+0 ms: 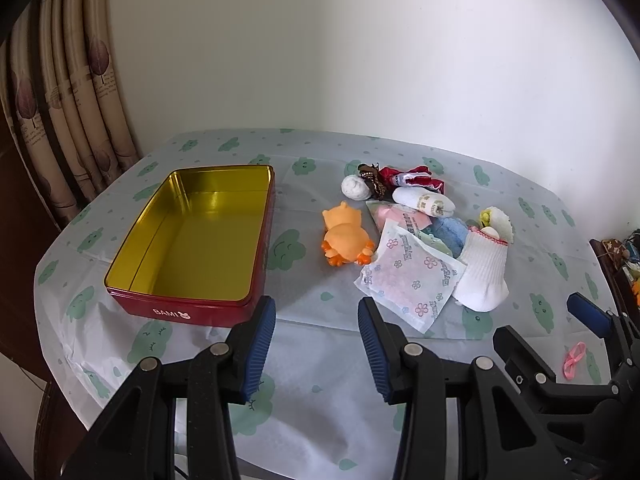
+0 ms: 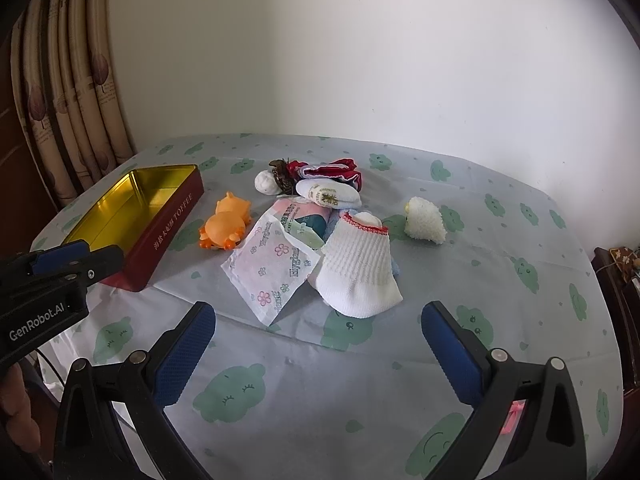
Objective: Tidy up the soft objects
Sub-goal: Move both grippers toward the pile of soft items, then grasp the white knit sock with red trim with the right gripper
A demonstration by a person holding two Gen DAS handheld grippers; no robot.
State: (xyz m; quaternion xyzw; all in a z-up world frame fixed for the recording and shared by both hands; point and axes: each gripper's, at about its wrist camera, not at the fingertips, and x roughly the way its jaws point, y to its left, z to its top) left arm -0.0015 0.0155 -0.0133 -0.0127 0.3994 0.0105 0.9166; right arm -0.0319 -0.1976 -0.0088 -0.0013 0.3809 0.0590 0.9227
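A red tin (image 1: pixel 160 312) (image 2: pixel 168 236) with a gold inside stands open and bare on the table's left. To its right lies a pile: an orange toy animal (image 1: pixel 346 240) (image 2: pixel 226 224), a flowered tissue pack (image 1: pixel 408 280) (image 2: pixel 272 268), a white sock (image 1: pixel 484 272) (image 2: pixel 356 272), a rolled white sock (image 1: pixel 424 200) (image 2: pixel 328 194), a white ball (image 1: pixel 355 188) (image 2: pixel 267 183), red cloth (image 1: pixel 412 178) (image 2: pixel 340 168) and a fluffy white toy (image 2: pixel 426 220). My left gripper (image 1: pixel 316 344) hovers open in front of the tin and pile. My right gripper (image 2: pixel 318 356) hovers open before the white sock. Neither holds anything.
A pink hair band (image 1: pixel 574 360) lies near the right gripper. A patterned curtain (image 1: pixel 72 100) hangs at the back left, with a white wall behind. Dark furniture (image 2: pixel 624 280) with small items stands off the table's right edge. A hand (image 2: pixel 16 408) shows at lower left.
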